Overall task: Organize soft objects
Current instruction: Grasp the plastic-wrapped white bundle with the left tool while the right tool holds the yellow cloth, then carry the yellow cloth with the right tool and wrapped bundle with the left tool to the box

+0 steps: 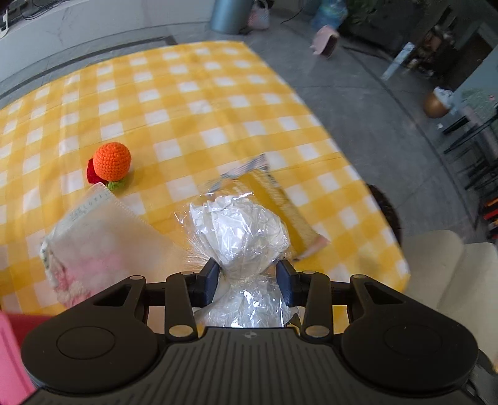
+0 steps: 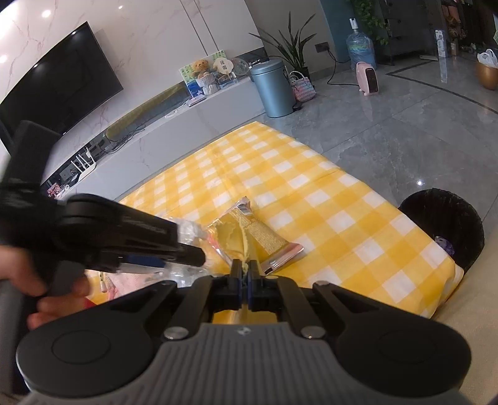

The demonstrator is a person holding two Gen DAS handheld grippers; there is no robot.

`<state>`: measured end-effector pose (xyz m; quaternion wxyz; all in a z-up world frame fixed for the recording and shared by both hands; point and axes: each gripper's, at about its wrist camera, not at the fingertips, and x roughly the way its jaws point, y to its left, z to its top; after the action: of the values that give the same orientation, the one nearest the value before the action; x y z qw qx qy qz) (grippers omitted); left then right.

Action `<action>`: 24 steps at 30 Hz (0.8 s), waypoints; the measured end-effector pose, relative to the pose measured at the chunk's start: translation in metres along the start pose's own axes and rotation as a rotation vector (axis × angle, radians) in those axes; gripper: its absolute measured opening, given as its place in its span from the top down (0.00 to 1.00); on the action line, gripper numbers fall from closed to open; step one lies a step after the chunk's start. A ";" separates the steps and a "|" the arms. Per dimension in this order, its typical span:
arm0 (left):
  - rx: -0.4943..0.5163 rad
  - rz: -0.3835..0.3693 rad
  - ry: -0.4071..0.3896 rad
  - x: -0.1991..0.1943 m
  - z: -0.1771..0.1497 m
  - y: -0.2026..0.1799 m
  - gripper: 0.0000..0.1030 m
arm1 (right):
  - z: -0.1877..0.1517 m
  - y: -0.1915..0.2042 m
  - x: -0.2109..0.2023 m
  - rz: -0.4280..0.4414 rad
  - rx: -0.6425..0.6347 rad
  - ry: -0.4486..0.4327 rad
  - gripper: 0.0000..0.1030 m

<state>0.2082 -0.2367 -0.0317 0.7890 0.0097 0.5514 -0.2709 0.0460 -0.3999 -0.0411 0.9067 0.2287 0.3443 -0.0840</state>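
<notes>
Left hand-held gripper (image 1: 247,275) is clamped on the crinkled clear bag (image 1: 238,232), held above the table (image 1: 193,102). Right hand-held gripper (image 2: 245,275) pinches the yellow packet (image 2: 249,232) by a thin edge. Risk: slick film slips, packet tears

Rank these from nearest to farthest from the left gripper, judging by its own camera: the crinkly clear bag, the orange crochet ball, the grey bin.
1. Crinkly clear bag: pinched in the left gripper.
2. Orange crochet ball: left, mid-table.
3. Grey bin: on the floor beyond the table's far edge.
</notes>
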 end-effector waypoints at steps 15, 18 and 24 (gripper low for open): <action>-0.049 -0.067 -0.238 -0.127 -0.034 0.020 0.56 | -0.002 0.023 0.000 0.008 -0.087 0.002 0.99; -0.087 -0.065 -0.295 -0.155 -0.043 0.036 0.56 | -0.004 0.038 -0.001 0.000 -0.142 -0.003 0.99; -0.149 -0.028 -0.394 -0.199 -0.065 0.070 0.56 | -0.009 0.071 -0.005 0.099 -0.214 0.000 0.99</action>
<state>0.1337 -0.0739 0.0976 0.8763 -0.1094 0.4049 -0.2370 0.0589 -0.3330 -0.0180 0.9290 0.1475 0.3395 -0.0021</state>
